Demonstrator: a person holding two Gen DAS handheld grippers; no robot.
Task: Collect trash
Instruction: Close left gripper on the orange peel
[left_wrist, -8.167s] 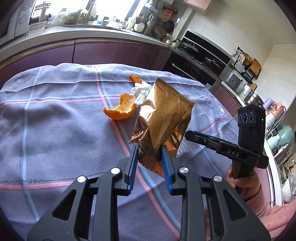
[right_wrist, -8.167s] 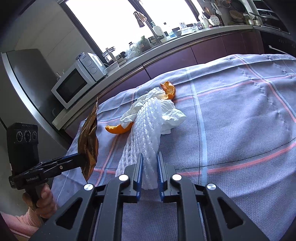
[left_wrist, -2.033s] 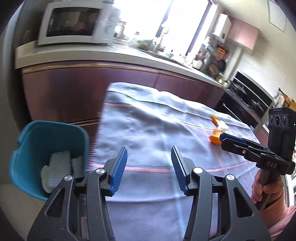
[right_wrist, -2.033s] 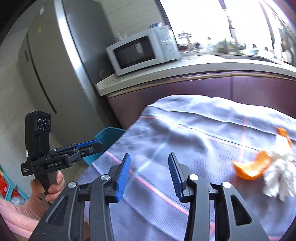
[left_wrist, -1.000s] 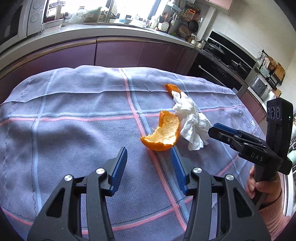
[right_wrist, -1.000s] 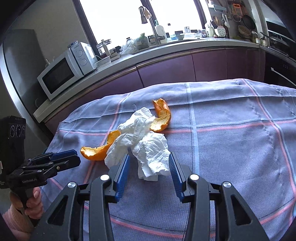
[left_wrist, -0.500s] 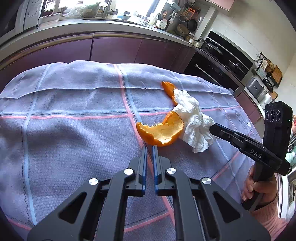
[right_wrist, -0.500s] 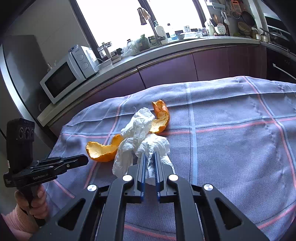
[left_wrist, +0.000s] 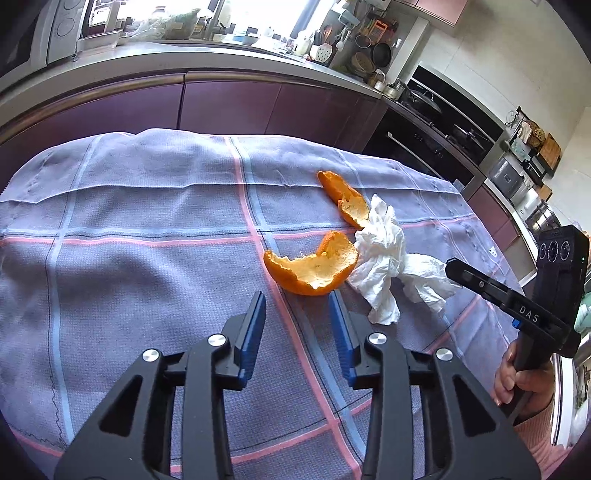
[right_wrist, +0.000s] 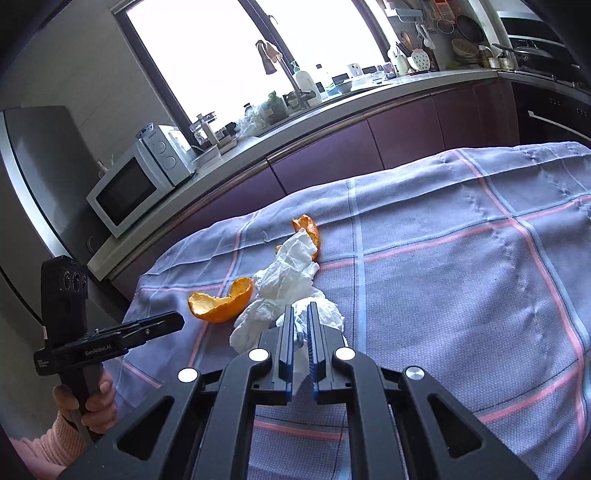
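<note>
A crumpled white tissue (left_wrist: 384, 254) lies on the checked cloth between two orange peels. The near peel (left_wrist: 314, 267) lies just ahead of my left gripper (left_wrist: 297, 306), which is open and empty. The far peel (left_wrist: 343, 197) lies behind the tissue. My right gripper (right_wrist: 300, 319) is shut on the near end of the tissue (right_wrist: 291, 277). In the right wrist view the near peel (right_wrist: 221, 299) lies left of the tissue and the far peel (right_wrist: 308, 229) behind it. The left gripper also shows in the right wrist view (right_wrist: 177, 321), and the right gripper in the left wrist view (left_wrist: 452, 266).
The lilac cloth (left_wrist: 147, 221) covers the whole table. Purple kitchen cabinets (left_wrist: 221, 103) and a worktop stand behind it. A microwave (right_wrist: 129, 188) stands on the worktop at the left. An oven (left_wrist: 424, 147) is at the far right.
My left gripper was shut half a second ago and has opened in front of the near peel. My right gripper stays shut on the tissue, which looks slightly lifted at its near end.
</note>
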